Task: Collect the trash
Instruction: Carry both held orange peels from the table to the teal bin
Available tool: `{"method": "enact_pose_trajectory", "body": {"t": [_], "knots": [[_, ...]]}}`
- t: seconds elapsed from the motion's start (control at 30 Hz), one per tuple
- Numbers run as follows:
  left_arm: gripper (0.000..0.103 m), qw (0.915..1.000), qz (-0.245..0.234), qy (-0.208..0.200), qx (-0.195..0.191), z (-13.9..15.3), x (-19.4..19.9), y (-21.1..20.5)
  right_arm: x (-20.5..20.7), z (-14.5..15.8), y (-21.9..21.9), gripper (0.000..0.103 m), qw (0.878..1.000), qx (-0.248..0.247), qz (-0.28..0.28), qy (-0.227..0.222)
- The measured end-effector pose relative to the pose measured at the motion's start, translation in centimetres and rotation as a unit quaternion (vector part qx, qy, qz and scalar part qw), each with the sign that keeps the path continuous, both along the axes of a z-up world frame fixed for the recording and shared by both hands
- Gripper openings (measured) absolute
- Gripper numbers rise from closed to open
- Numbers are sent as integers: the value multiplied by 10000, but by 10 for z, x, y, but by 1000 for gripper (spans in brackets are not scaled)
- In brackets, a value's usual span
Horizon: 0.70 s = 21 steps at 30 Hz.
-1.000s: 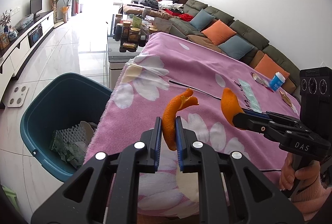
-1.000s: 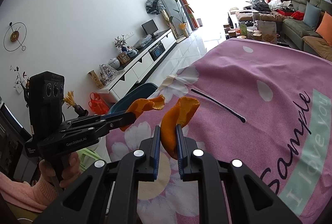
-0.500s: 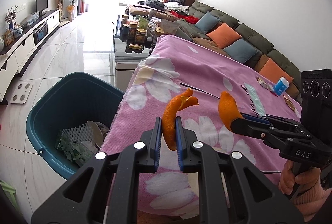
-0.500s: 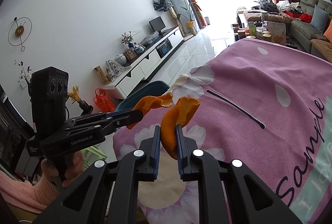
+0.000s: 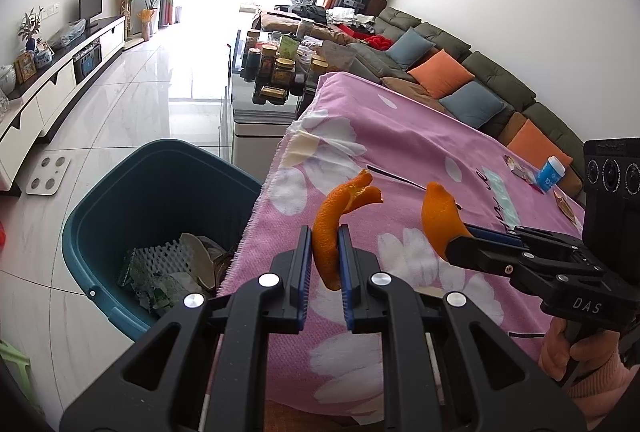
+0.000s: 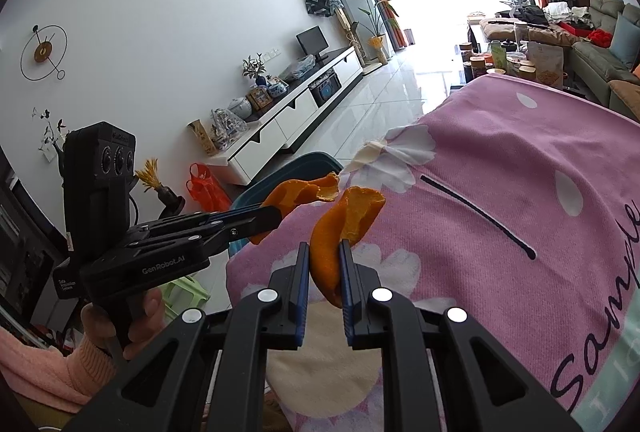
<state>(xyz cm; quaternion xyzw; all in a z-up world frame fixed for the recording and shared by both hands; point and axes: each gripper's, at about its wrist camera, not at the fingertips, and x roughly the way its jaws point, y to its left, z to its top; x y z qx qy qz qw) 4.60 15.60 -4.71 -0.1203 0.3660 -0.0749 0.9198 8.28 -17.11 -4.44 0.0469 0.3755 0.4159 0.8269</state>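
My left gripper (image 5: pixel 324 252) is shut on a curled strip of orange peel (image 5: pixel 334 220), held above the left edge of the table with the pink flowered cloth (image 5: pixel 400 152). My right gripper (image 6: pixel 325 264) is shut on a second piece of orange peel (image 6: pixel 340 228). In the left wrist view the right gripper (image 5: pixel 452 244) holds its peel (image 5: pixel 438 216) to the right. In the right wrist view the left gripper (image 6: pixel 276 214) and its peel (image 6: pixel 300 192) are to the left. A teal trash bin (image 5: pixel 132 192) on the floor, left of the table, holds crumpled trash (image 5: pixel 168 272).
A black stick (image 6: pixel 476 216) lies on the cloth. A small blue cup (image 5: pixel 552 174) and wrappers (image 5: pixel 516 164) are at the table's far right. A side table with jars (image 5: pixel 276 68) stands beyond, a sofa (image 5: pixel 460 80) on the right, a TV cabinet (image 5: pixel 52 80) on the left.
Both grippers, each still holding its peel, have moved left toward the table's edge, so the bin sits nearer the middle of the left wrist view.
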Motion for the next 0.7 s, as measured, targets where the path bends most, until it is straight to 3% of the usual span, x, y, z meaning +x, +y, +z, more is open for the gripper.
{"method": "enact_pose_trajectory", "body": {"t": [0.7], "knots": [[13,9996,266,-24,-6,0,-3,19,2,0,21,13,9997,-40,237,-3]]}}
